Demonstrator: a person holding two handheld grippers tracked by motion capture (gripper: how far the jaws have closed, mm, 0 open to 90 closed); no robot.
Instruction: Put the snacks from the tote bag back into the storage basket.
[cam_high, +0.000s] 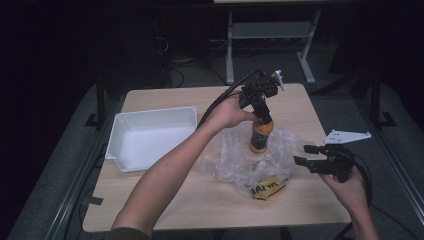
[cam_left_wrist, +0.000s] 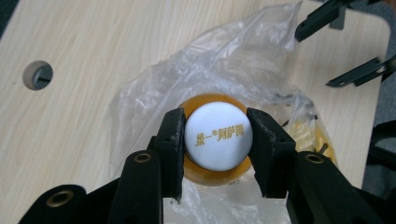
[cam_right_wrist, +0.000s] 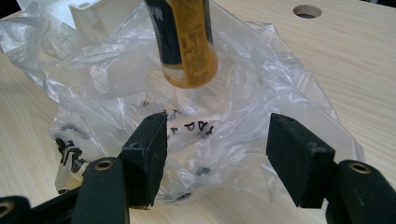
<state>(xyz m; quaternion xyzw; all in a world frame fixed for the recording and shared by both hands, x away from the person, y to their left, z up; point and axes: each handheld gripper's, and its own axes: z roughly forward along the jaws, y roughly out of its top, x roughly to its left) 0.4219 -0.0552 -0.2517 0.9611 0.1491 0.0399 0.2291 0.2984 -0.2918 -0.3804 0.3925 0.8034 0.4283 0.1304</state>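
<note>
On a pale wooden table (cam_high: 165, 205) with round holes drilled through its top, set in a dark room with grey table legs and cables behind it, a white plastic bin (cam_high: 150, 137) sits toward the left edge. Near the table's middle lies a crumpled clear plastic bag (cam_high: 235, 160) with yellow and black print. The bottle (cam_high: 260, 136) hangs upright above the open bag, its base clear of the tabletop in the right gripper view, with the film bunched around and below it. It is an orange-amber drink bottle with a dark label bearing small print and a white cap (cam_left_wrist: 218, 136) marked with gold characters. The left gripper (cam_high: 263, 114) points down and clamps the cap from both sides, its black pads pressed against the rim. The right gripper (cam_high: 307, 156) rests low at the bag's right side, its jaws spread wide with bag film bunched between them; I cannot tell whether the pads touch it.
</note>
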